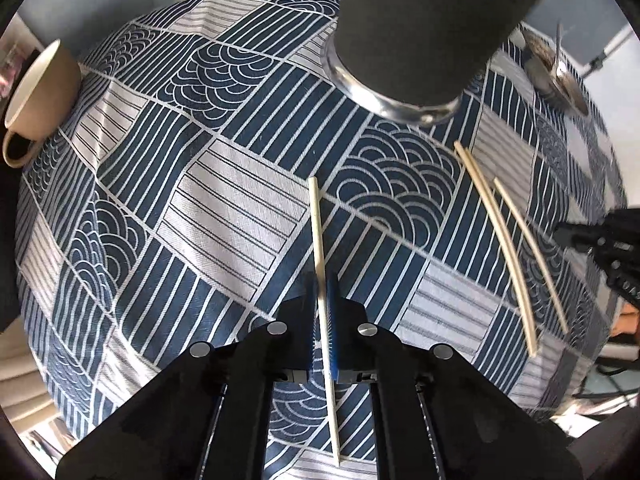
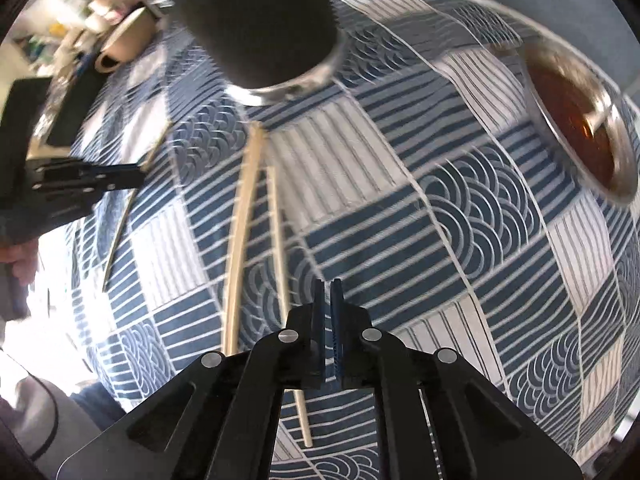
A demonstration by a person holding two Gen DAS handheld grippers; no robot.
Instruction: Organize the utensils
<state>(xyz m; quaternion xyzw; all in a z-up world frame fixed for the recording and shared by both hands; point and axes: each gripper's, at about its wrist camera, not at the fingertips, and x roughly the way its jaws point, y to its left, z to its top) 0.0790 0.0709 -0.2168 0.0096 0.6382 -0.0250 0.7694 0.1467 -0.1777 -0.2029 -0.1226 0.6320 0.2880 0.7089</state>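
My left gripper (image 1: 325, 304) clamped on one chopstick (image 1: 320, 248), stick running forward between pads, tip toward dark holder cup (image 1: 416, 40). My right gripper (image 2: 329, 320) nearly closed, narrow gap, holding nothing; two loose chopsticks (image 2: 240, 232) lie on patterned desk cloth (image 2: 460, 208) just left of it, near cup base. Step judged: transfer of first stick to cup. Next move calls for lifting, turning stick upright, aligning over cup mouth, not visible here.
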